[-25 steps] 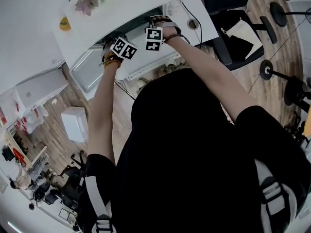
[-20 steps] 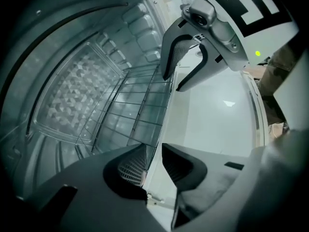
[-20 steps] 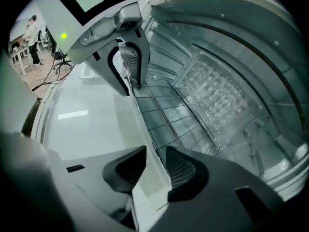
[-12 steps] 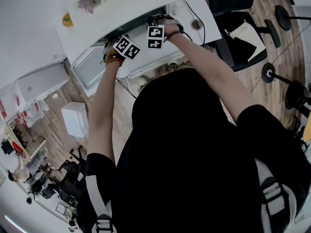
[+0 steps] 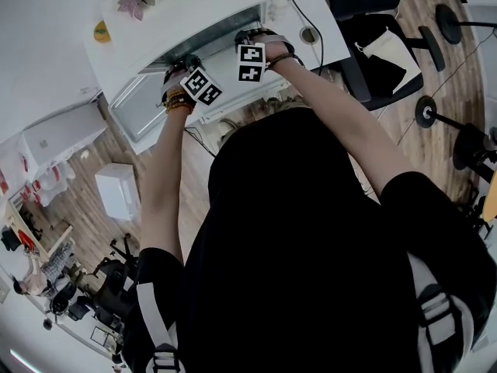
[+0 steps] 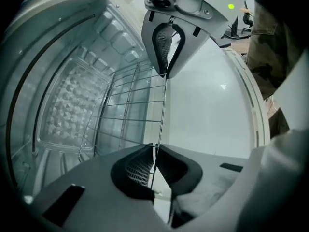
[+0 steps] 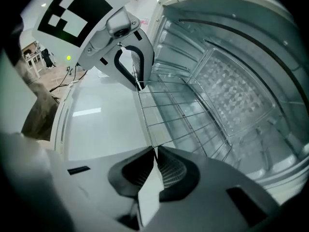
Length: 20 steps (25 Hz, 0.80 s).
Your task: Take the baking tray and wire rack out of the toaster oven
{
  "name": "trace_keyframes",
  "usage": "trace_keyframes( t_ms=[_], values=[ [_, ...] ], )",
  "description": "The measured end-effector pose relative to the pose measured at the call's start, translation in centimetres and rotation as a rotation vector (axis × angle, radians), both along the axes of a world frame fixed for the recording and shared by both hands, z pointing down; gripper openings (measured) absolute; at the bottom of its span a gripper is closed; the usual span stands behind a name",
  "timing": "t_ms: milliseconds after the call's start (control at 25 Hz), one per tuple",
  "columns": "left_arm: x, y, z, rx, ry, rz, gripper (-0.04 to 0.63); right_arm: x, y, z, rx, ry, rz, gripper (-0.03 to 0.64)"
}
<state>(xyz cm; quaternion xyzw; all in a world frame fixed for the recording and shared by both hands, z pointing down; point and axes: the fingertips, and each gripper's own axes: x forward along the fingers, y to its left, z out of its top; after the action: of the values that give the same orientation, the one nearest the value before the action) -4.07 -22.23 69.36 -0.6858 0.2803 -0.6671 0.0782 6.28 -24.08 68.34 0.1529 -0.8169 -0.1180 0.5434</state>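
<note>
Steel-grey, the wire rack [image 6: 128, 112] sat inside the toaster oven [image 7: 227, 42], its front bar crosswise at the mouth, where we held it clamped in the left gripper [image 6: 155, 148] jaws while the right gripper [image 7: 154, 151] jaws had just been closing on it.

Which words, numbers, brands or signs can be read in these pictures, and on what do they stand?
None can be read.
The left cube and the right cube carry only black-and-white square patterns, not letters.
No print shows on the toaster oven.

Office-like workroom: white desk [image 5: 194, 6], black chair [image 5: 400, 74], wood floor [image 5: 439, 61], stand bases [image 5: 425, 111].
</note>
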Motion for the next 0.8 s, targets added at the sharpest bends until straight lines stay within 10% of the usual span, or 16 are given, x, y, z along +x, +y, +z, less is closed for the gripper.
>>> trace_keyframes(
  t_ms=[800],
  values=[
    [1.9,10.1,-0.7,-0.106,0.064,0.046,0.035,1.8,10.4,-1.0,-0.083,-0.008,0.054,0.046]
  ],
)
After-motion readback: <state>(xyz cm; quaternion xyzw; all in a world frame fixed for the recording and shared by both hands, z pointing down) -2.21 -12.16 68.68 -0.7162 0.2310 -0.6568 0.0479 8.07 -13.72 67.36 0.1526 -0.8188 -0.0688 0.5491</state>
